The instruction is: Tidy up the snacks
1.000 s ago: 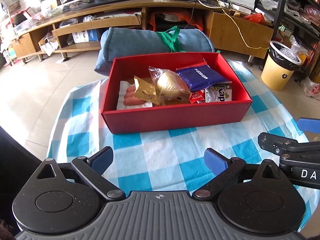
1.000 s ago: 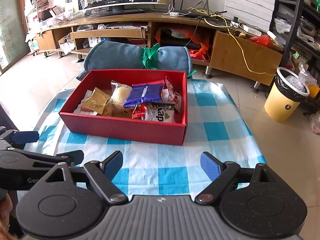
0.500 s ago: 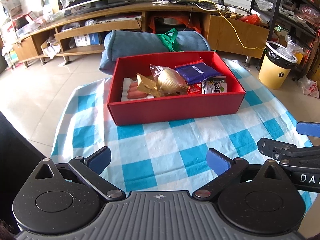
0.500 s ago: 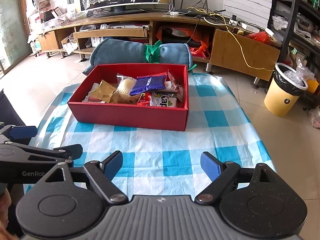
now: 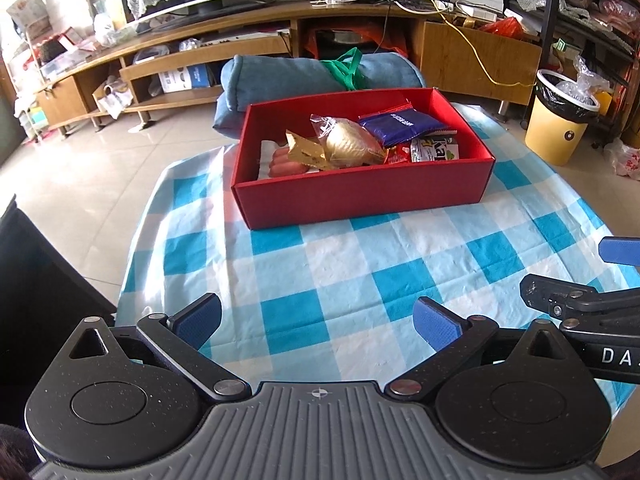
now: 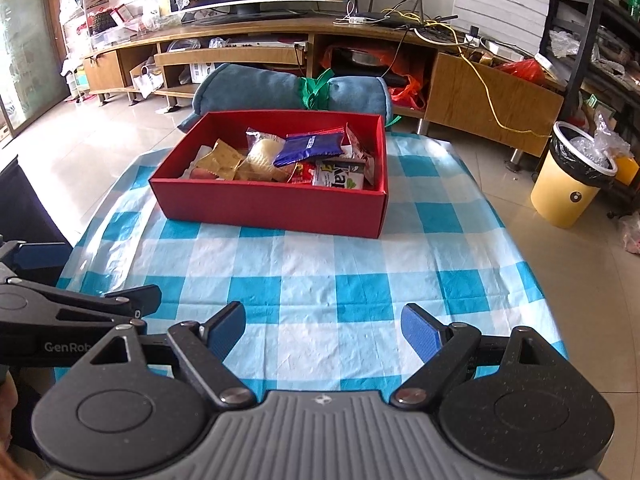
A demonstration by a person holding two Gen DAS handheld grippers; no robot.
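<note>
Left wrist view showed my left claw spread wide with nothing between its blue pads, hovering over the near part of the blue-and-white checked cloth on the desk. My right claw was likewise spread and empty, just beside the left one, over the same near stretch of cloth.

Farther off on the cloth sat the red box, well apart from both claws. All the snacks lay inside it: a dark blue packet toward the far right, a round golden bun in clear wrap in the middle, a golden cracker pack and pink sausages to the left, and a green-and-white pouch at the near right. Beyond the box lay a rolled blue blanket, and a yellow bin stood on the floor to the far right.
</note>
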